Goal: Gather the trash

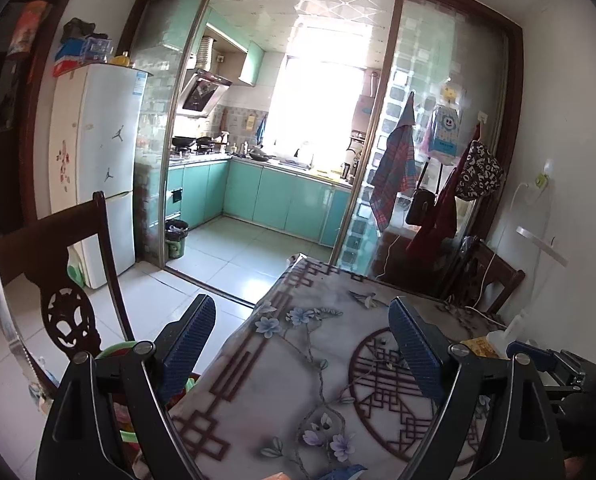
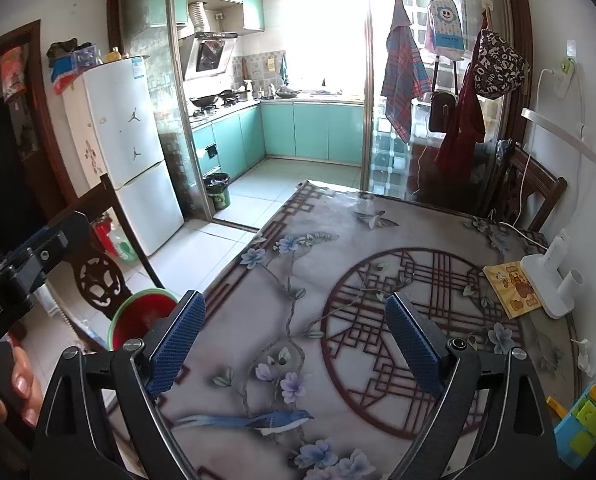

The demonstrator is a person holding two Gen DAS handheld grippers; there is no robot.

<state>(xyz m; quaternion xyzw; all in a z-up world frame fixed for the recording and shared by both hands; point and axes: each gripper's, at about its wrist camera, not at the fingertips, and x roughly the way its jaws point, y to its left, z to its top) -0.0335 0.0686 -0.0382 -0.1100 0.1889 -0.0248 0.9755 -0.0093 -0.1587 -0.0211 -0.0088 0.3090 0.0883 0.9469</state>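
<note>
Hovering above the patterned tablecloth (image 2: pixel 338 240), the right gripper (image 2: pixel 294 344) has its blue-padded jaws spread wide with nothing between them; the left gripper (image 1: pixel 302 344) hangs over the table's near-left edge, jaws likewise apart and empty. A red bucket with a green rim (image 2: pixel 146 312) stands on the floor just beside that edge, by the dark wooden chair (image 2: pixel 98 276); a yellow picture card (image 2: pixel 512 286) lies at the table's right, touching a white lamp base (image 2: pixel 546 280).
</note>
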